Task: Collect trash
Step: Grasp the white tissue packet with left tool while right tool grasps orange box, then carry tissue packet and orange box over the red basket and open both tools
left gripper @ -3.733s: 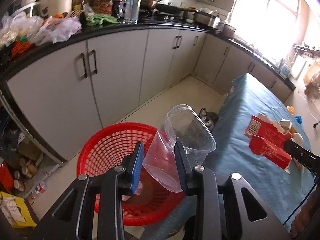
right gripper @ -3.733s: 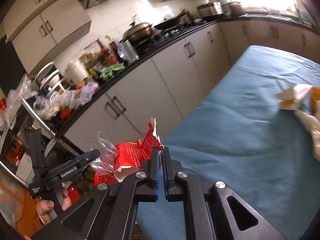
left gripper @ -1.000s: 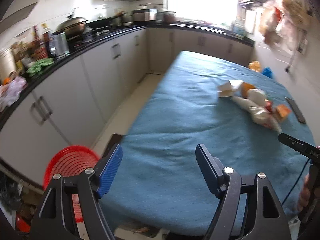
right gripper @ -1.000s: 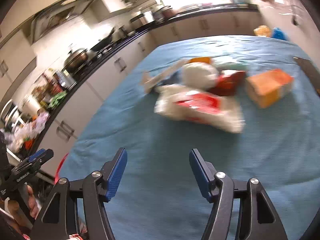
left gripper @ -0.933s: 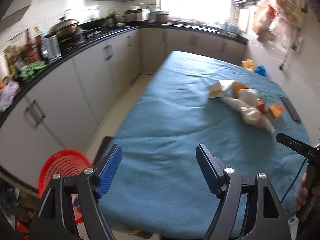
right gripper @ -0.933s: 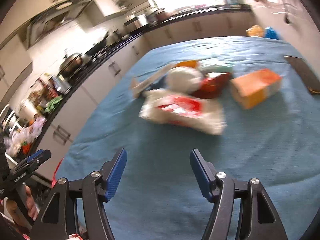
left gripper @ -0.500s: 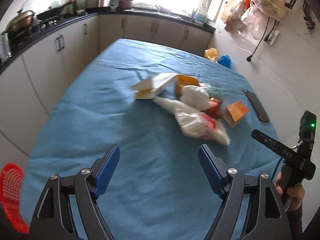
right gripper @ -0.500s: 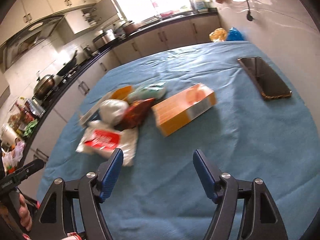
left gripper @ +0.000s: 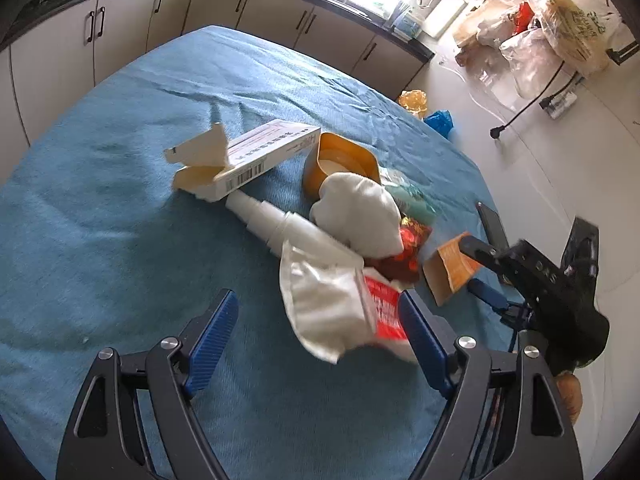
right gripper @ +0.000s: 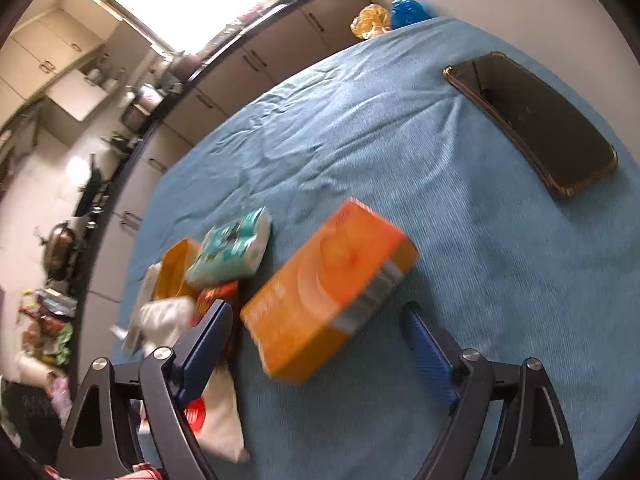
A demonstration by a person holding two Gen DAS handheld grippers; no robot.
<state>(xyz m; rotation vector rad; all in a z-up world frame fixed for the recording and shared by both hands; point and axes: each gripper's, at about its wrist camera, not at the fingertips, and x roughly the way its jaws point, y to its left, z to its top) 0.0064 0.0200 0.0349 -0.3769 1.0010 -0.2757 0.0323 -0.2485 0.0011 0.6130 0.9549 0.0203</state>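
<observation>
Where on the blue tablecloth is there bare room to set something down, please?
The tablecloth is bare left of the white box and the white bag, over to the cabinet side. Another free patch lies between the orange box and the phone. It is crowded around the yellow tub and crumpled tissue.

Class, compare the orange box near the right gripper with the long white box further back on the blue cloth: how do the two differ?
The orange box is orange and stubby; the white box is white with a barcode, long and thin. The orange box lies between the right gripper's open fingers; the white box lies beyond the left gripper, resting on a white bottle. The white box's end flaps are splayed open. Both lie flat on the blue cloth.
</observation>
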